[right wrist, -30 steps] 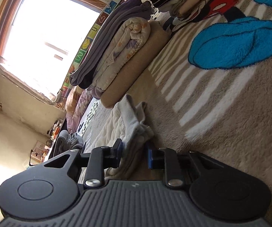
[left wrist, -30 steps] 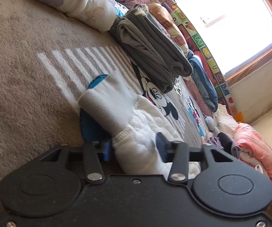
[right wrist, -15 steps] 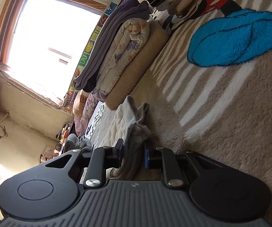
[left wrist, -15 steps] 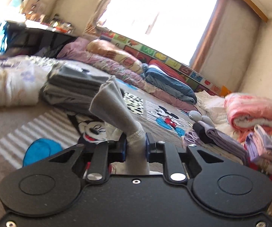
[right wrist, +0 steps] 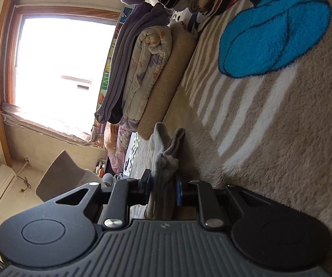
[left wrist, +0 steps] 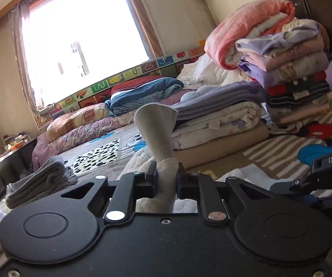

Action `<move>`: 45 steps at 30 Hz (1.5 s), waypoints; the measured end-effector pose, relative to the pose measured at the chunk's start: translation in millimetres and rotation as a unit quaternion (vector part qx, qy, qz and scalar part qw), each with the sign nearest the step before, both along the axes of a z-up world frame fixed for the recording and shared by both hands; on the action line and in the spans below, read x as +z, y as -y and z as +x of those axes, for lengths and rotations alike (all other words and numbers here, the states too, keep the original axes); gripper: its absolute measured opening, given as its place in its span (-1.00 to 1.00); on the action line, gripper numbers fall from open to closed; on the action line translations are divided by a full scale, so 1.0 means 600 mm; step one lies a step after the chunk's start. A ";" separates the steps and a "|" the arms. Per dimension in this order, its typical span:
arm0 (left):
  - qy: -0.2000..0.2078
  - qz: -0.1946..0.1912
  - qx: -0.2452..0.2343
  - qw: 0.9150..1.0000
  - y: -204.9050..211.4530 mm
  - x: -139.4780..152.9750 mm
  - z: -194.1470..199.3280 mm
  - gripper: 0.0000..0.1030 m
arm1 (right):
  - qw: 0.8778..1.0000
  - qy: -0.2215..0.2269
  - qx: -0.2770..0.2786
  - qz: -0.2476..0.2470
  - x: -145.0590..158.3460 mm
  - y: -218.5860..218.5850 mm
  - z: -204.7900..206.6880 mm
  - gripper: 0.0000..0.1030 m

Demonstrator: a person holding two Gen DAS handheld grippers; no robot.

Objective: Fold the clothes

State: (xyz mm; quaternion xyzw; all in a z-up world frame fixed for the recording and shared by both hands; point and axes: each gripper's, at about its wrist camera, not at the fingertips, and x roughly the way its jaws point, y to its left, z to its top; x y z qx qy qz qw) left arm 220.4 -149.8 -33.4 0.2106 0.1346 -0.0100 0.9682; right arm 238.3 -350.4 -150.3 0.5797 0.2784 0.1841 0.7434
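A white and pale grey garment is gripped at two places. In the left wrist view my left gripper [left wrist: 167, 175] is shut on a narrow cuffed part of the garment [left wrist: 155, 127], which stands up and fans out above the jaws. In the right wrist view my right gripper [right wrist: 163, 182], rolled on its side just above the carpet, is shut on a bunched part of the garment [right wrist: 166, 145]. The right gripper's body [left wrist: 327, 173] shows at the right edge of the left wrist view, with white cloth lying between the two tools.
A tall stack of folded clothes [left wrist: 288, 69] and folded blankets [left wrist: 216, 120] stand on the cartoon-patterned carpet [right wrist: 281, 127]. A folded grey garment [left wrist: 39, 182] lies at the left. Bedding rolls [left wrist: 142, 92] line the wall under the window.
My left gripper closed on the white garment, lifted it off the carpet, rolled upright and swung across toward the clothes stack. The right gripper kept its grip and barely moved.
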 end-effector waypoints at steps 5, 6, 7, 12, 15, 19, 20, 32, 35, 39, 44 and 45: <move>-0.015 0.053 -0.021 0.998 0.049 -0.039 0.000 -0.75 | 1.000 -0.006 0.001 0.019 -0.002 0.007 0.003 -0.56; -0.016 0.061 -0.026 0.998 0.057 -0.044 -0.001 -0.75 | 1.000 -0.007 0.002 0.020 -0.002 0.008 0.003 -0.56; -0.016 0.072 -0.031 0.997 0.065 -0.050 -0.002 -0.75 | 1.000 -0.008 0.000 0.019 -0.001 0.009 0.003 -0.56; -0.021 0.120 -0.051 0.991 0.097 -0.079 -0.004 -0.75 | 1.000 -0.002 -0.023 0.007 0.009 0.025 -0.002 -0.45; -0.049 0.152 -0.073 0.984 0.108 -0.102 -0.004 -0.71 | 0.999 0.012 -0.044 -0.020 0.020 0.040 -0.007 -0.37; -0.059 0.155 -0.114 0.980 0.101 -0.093 -0.031 -0.26 | 0.996 0.031 -0.060 -0.060 0.036 0.049 -0.009 -0.31; -0.062 0.138 -0.123 0.981 0.090 -0.079 -0.042 -0.12 | 0.995 0.037 -0.063 -0.073 0.042 0.050 -0.010 -0.30; -0.047 -0.096 0.020 0.994 -0.144 0.027 -0.034 -0.15 | 0.924 0.239 0.016 -0.298 0.155 -0.059 -0.022 -0.30; -0.064 -0.141 0.018 0.988 -0.171 0.020 0.006 -0.15 | 0.901 0.260 0.052 -0.344 0.159 -0.107 -0.019 -0.30; -0.122 -0.095 -0.007 0.988 -0.152 -0.042 0.054 -0.16 | 0.878 0.254 0.091 -0.395 0.153 -0.149 0.000 -0.24; -0.163 -0.095 -0.005 0.982 -0.151 -0.060 0.085 -0.11 | 0.860 0.191 0.135 -0.453 0.119 -0.179 0.022 -0.15; -0.163 -0.087 -0.008 0.983 -0.150 -0.060 0.083 -0.11 | 0.858 0.189 0.138 -0.457 0.118 -0.181 0.021 -0.15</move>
